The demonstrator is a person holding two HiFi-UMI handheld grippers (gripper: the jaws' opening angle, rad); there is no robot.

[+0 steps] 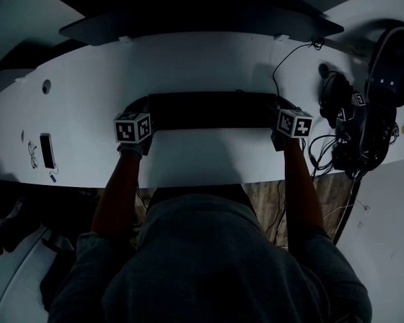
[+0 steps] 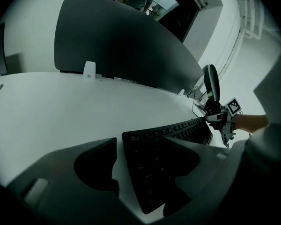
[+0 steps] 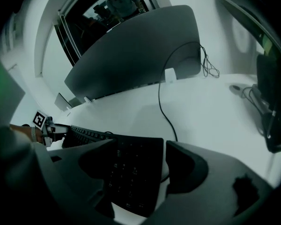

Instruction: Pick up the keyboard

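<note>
A black keyboard (image 1: 212, 110) lies flat on the white desk (image 1: 188, 62), straight in front of the person. My left gripper (image 1: 139, 112) is at its left end and my right gripper (image 1: 283, 109) at its right end. In the left gripper view the left gripper (image 2: 143, 146) is open: the keyboard's end (image 2: 147, 170) lies between the wide jaws, with white desk showing beside the left jaw. In the right gripper view the right gripper (image 3: 140, 146) is open too, straddling the keypad end of the keyboard (image 3: 131, 172). The keyboard rests on the desk.
A dark divider panel (image 1: 202, 25) runs along the desk's far edge. The keyboard's cable (image 1: 283, 62) leads back to the right. A phone (image 1: 47, 151) and glasses (image 1: 31, 155) lie at the left. A headset and tangled cables (image 1: 337, 96) and a chair (image 1: 390, 62) crowd the right.
</note>
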